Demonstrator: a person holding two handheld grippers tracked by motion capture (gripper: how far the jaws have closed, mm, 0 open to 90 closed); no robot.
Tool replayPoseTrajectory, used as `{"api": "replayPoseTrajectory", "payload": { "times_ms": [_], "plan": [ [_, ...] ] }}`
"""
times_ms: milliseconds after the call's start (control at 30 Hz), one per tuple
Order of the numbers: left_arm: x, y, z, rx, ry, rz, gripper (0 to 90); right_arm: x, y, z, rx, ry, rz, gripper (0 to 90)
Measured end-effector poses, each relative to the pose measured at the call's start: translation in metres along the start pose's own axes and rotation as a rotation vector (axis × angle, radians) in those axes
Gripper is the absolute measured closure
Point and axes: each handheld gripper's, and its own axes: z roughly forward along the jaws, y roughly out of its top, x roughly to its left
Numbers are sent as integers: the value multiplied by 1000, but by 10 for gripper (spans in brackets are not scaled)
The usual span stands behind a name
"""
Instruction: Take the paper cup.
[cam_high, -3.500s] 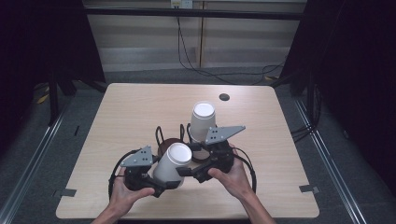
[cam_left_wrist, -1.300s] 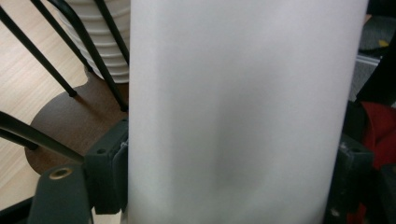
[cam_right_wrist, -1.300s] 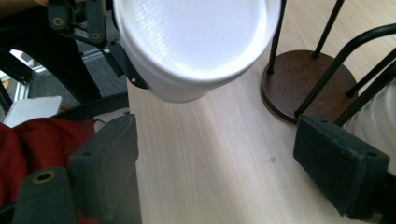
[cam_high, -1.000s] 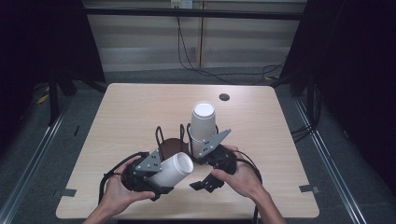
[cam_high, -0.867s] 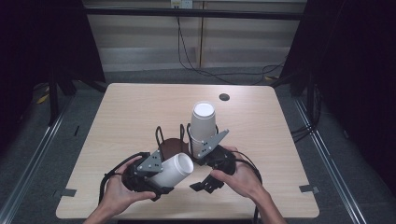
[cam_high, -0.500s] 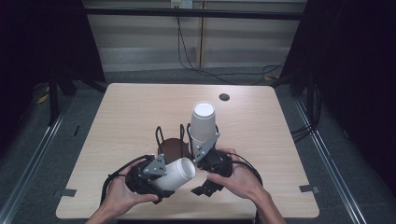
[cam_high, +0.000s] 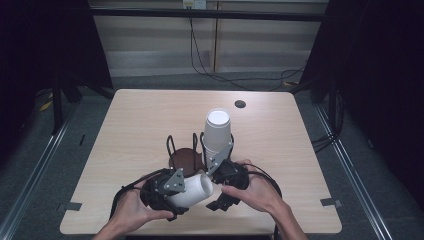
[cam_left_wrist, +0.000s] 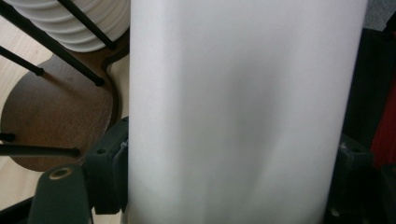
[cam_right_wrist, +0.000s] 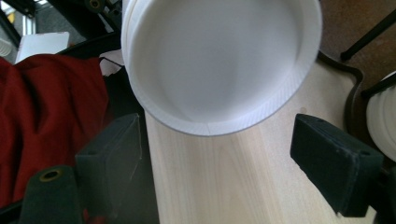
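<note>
Your left hand-held gripper (cam_high: 187, 192) clamps the paper cup (cam_high: 196, 189) sideways; its open mouth faces your wide-open right hand-held gripper (cam_right_wrist: 233, 154), just beside it.

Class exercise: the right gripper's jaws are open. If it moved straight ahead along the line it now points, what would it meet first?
Most likely the open rim of the white paper cup held by the left gripper. The right gripper looks into the cup's mouth, just beyond its spread jaws. How near it is cannot be told.
</note>
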Motion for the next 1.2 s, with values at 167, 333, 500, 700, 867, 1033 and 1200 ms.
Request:
{"api": "replayPoseTrajectory", "payload": {
  "times_ms": [167,333,500,700,867,1033,1200],
  "plan": [
    [-1,5,4,50,2,19,204,-1,1,0,22,18,-7,158],
    [-6,7,14,70,-14,35,205,-1,-2,3,41,11,-10,155],
    [-5,7,10,61,-14,26,205,0,-2,2,26,26,-19,154],
    [-9,7,10,89,-16,52,205,6,1,3,28,44,-36,154],
    [-13,10,14,100,-31,71,205,6,4,12,47,53,-48,159],
    [-18,11,18,119,-47,90,205,6,5,18,59,97,-19,170],
    [-18,12,18,120,-52,103,204,5,6,20,45,110,-26,169]
  ]
}}
